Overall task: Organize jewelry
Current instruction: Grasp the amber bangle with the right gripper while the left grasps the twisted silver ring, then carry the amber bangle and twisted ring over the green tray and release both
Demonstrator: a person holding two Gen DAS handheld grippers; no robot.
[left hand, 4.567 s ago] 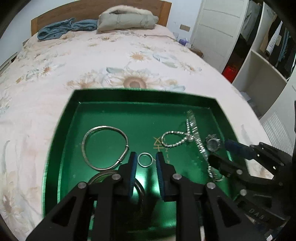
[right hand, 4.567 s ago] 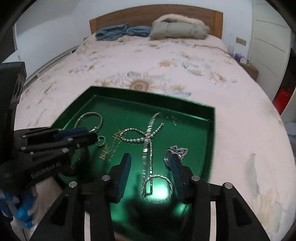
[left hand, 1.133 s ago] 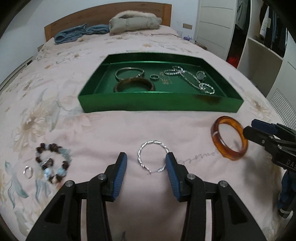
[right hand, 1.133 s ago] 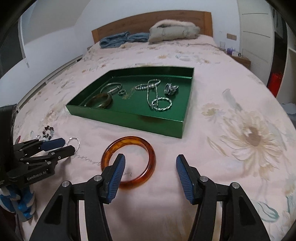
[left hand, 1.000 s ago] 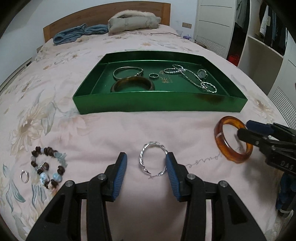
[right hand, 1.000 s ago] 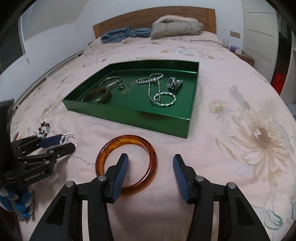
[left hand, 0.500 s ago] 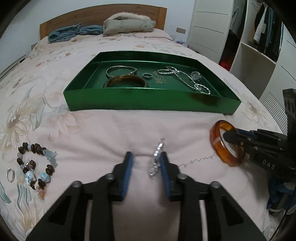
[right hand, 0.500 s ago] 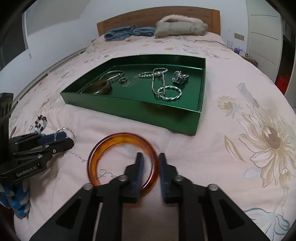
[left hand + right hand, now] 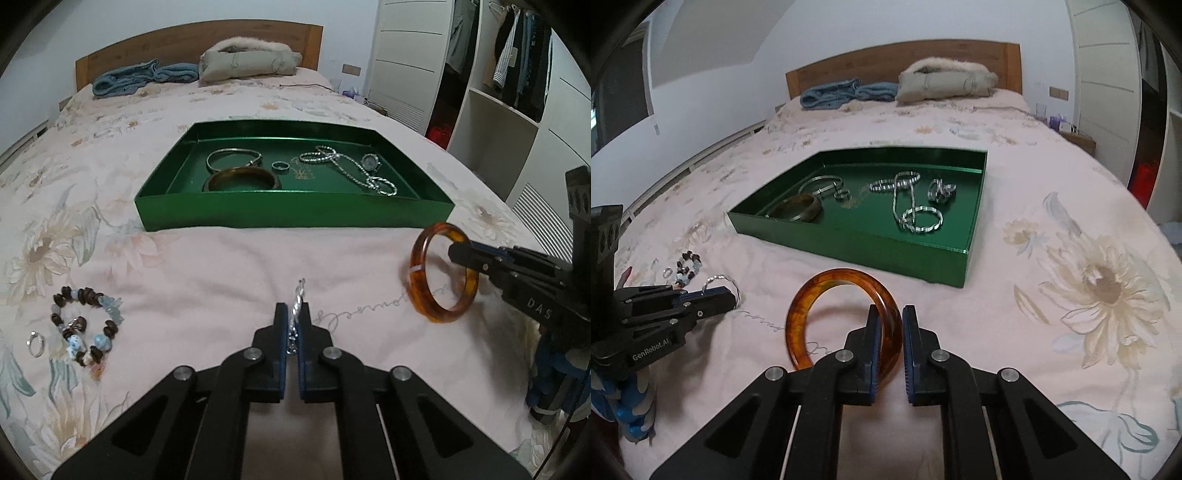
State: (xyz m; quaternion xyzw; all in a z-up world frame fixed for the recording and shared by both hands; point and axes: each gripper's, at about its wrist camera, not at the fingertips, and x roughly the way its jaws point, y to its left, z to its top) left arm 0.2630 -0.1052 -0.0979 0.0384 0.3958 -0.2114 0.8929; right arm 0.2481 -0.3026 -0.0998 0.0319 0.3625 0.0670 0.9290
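Observation:
A green tray [image 9: 295, 214] on the bed holds bangles, a ring, chains and a watch; it also shows in the right wrist view [image 9: 849, 236]. My left gripper [image 9: 293, 314] is shut on a twisted silver bangle [image 9: 298, 295], held edge-on above the bedspread. My right gripper [image 9: 889, 317] is shut on an amber bangle [image 9: 812, 295], lifted off the bed near the tray's front edge. The amber bangle [image 9: 424, 273] and the right gripper [image 9: 458, 254] show at the right of the left wrist view. The left gripper [image 9: 733, 293] with the silver bangle [image 9: 720, 277] shows at the left of the right wrist view.
A beaded bracelet [image 9: 83, 321] and a small silver ring [image 9: 35, 344] lie on the bedspread at the left. A pillow [image 9: 251, 61] and blue clothes [image 9: 144, 75] lie by the headboard. A wardrobe [image 9: 498, 74] stands to the right of the bed.
Both grippers closed: the left on the silver bangle, the right on the amber bangle. Both bangles now stand lifted off the bedspread.

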